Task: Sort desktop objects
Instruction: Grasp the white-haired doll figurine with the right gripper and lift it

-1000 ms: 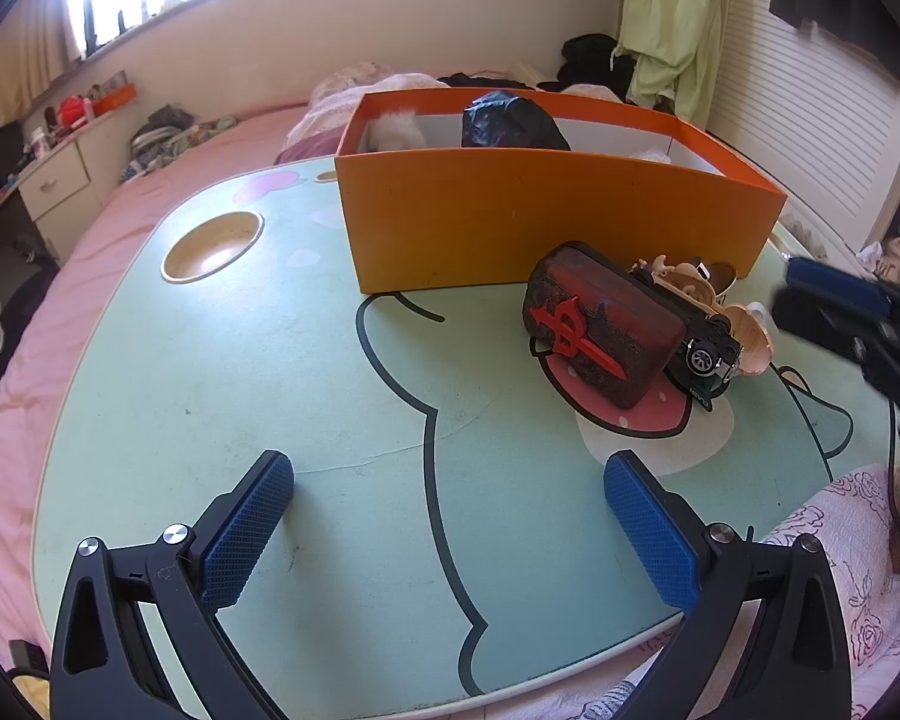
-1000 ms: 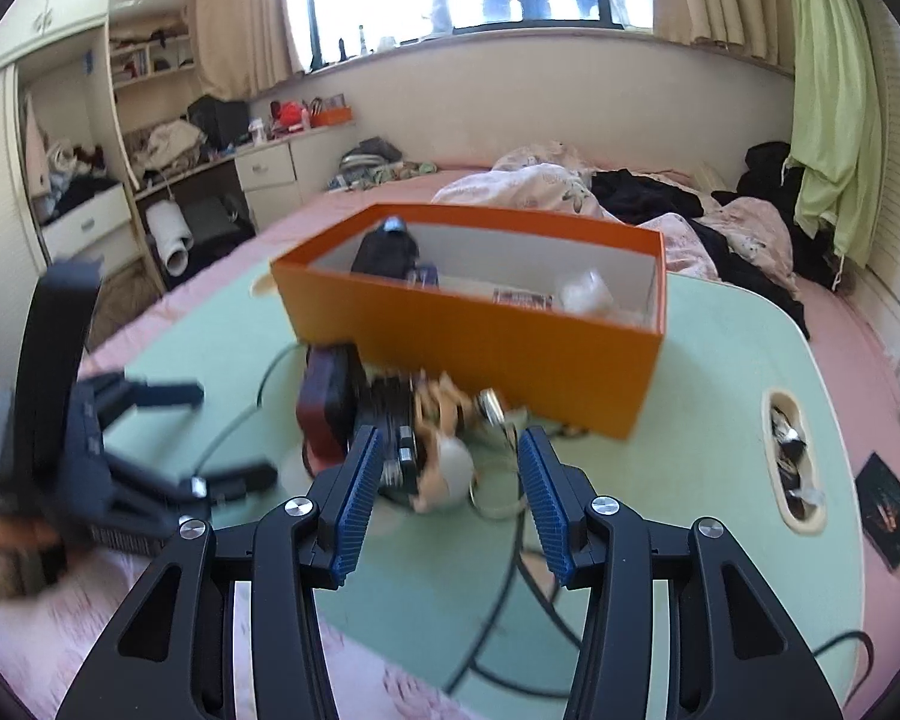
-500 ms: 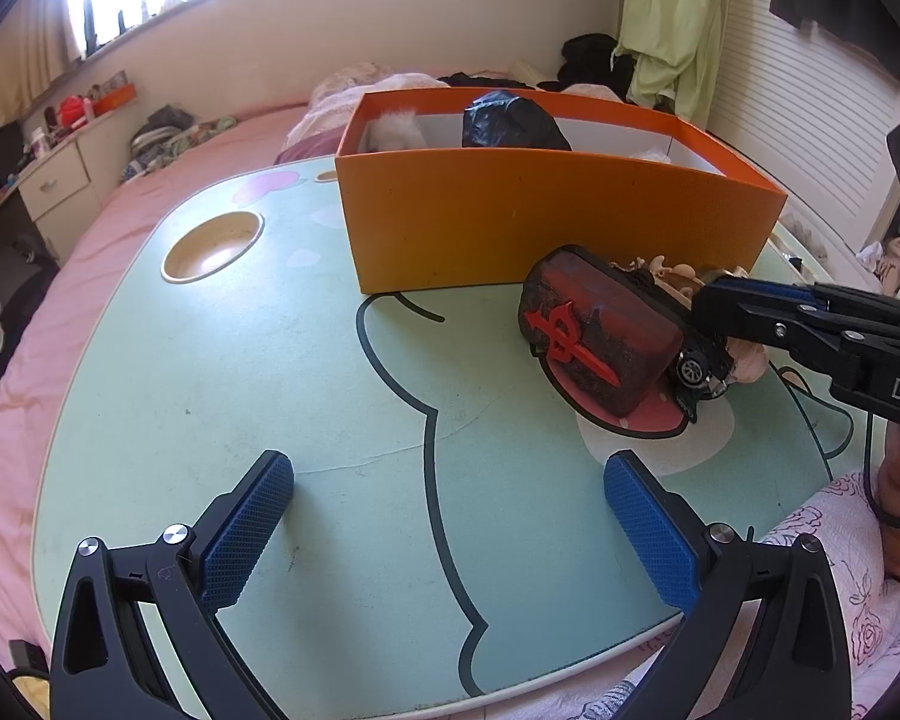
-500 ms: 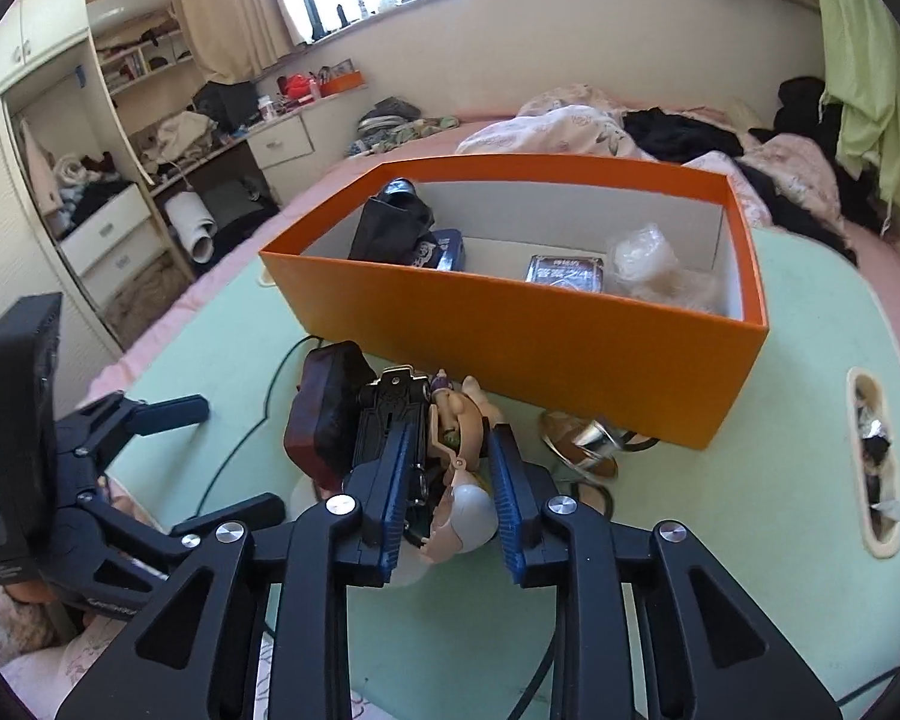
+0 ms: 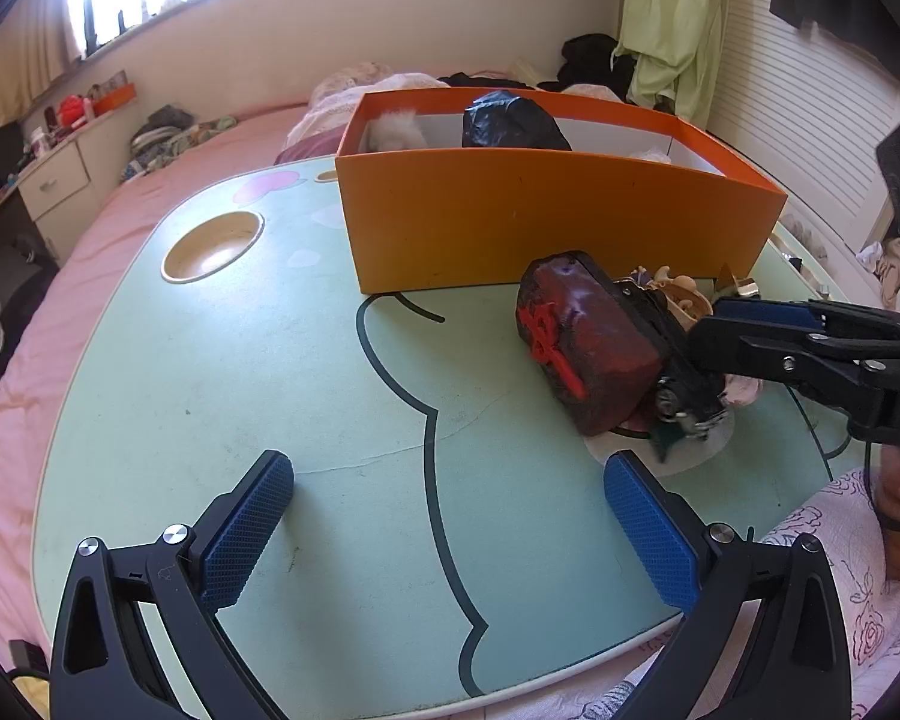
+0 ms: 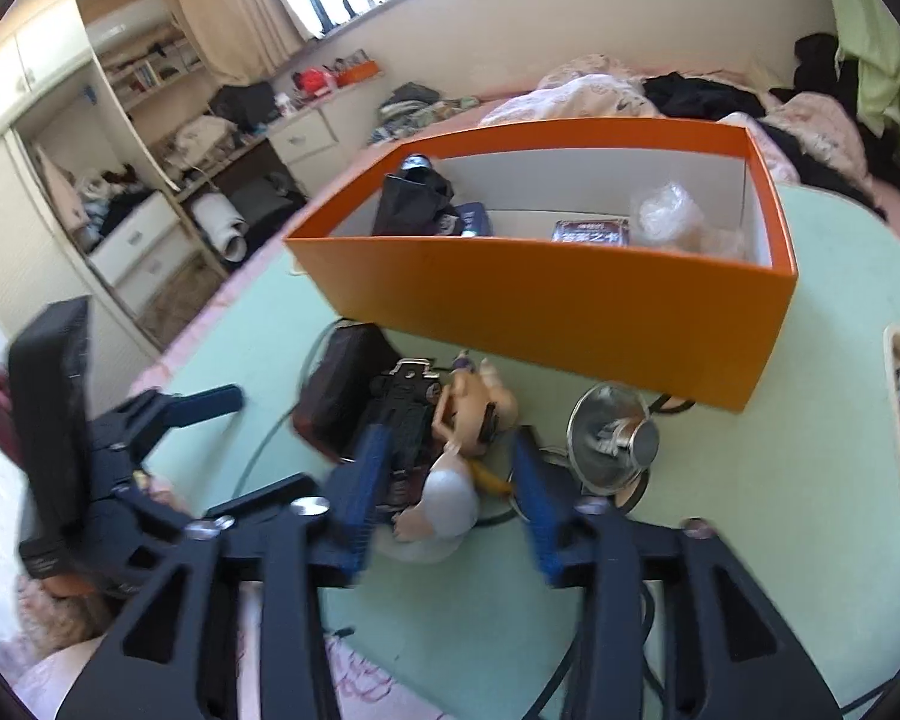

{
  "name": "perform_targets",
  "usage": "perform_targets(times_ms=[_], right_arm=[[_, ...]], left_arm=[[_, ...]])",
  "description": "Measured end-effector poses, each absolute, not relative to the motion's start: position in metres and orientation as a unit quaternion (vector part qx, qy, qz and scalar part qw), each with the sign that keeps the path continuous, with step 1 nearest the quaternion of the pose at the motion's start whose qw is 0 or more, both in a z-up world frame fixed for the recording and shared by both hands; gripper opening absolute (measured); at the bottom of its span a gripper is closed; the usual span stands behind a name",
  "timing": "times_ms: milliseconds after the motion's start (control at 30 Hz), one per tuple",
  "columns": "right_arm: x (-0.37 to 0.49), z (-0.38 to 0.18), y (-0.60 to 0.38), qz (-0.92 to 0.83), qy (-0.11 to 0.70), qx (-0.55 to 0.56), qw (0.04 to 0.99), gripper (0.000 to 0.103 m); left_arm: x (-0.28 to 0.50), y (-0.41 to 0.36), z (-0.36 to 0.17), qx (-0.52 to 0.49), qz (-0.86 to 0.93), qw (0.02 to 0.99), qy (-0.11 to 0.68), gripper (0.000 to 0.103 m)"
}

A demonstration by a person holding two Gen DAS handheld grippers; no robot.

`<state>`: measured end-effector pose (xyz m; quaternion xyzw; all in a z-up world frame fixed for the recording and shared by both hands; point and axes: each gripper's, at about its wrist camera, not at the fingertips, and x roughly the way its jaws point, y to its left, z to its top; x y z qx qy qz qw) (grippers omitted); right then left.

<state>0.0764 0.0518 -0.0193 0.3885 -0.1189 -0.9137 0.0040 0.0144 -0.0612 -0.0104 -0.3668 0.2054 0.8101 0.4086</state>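
Now the right gripper (image 6: 450, 480) stands spread around the figurine (image 6: 450, 468), just in front of the orange box (image 6: 546, 306). It should close squarely on the torso, clear of the black toy (image 6: 405, 420). The left gripper (image 5: 450, 534) hovers released over the desk (image 5: 210, 372).

Right gripper (image 6: 447, 480): jaws parted, blue pads either side of the figurine (image 6: 450, 498), not pressing it.
Toy vehicle (image 6: 405, 420): black, just inside the left pad, touching the figurine.
Dark case (image 6: 342, 390): ahead-left, beside the vehicle.
Metal dish (image 6: 615, 444): ahead-right, just beyond the right pad.
Orange box (image 6: 546, 306): farther ahead, open (holds a black bag, packets).
Left gripper (image 6: 168, 420): far left, blurred.
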Motion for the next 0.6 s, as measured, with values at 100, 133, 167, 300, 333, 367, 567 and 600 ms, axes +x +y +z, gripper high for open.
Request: perform_targets(times_ms=[100,133,167,300,333,367,567,600], right_arm=[[0.076,-0.022,0.061,-0.909,-0.152,0.389,0.008,0.055],[0.078,-0.022,0.065,-0.908,-0.163,0.386,0.007,0.055],[0.079,-0.023,0.068,-0.907,-0.173,0.383,0.006,0.055],[0.083,-0.025,0.077,-0.905,-0.206,0.372,0.01,0.055],[0.083,-0.025,0.076,-0.906,-0.205,0.371,0.009,0.055],[0.083,-0.024,0.074,-0.907,-0.202,0.371,0.007,0.055],[0.078,-0.022,0.055,-0.913,-0.125,0.385,-0.042,0.043],[0.076,-0.022,0.051,-0.914,-0.107,0.388,-0.05,0.043]], left_arm=[[0.015,-0.061,-0.011,-0.367,0.81,0.408,0.206,0.103],[0.015,-0.061,-0.011,-0.367,0.81,0.408,0.206,0.103],[0.015,-0.061,-0.011,-0.367,0.81,0.408,0.205,0.103],[0.015,-0.061,-0.011,-0.367,0.81,0.409,0.206,0.103],[0.015,-0.062,-0.011,-0.367,0.81,0.409,0.205,0.103],[0.015,-0.061,-0.011,-0.367,0.81,0.409,0.205,0.103],[0.015,-0.062,-0.011,-0.367,0.81,0.409,0.206,0.103],[0.015,-0.062,-0.011,-0.367,0.81,0.409,0.206,0.103]])
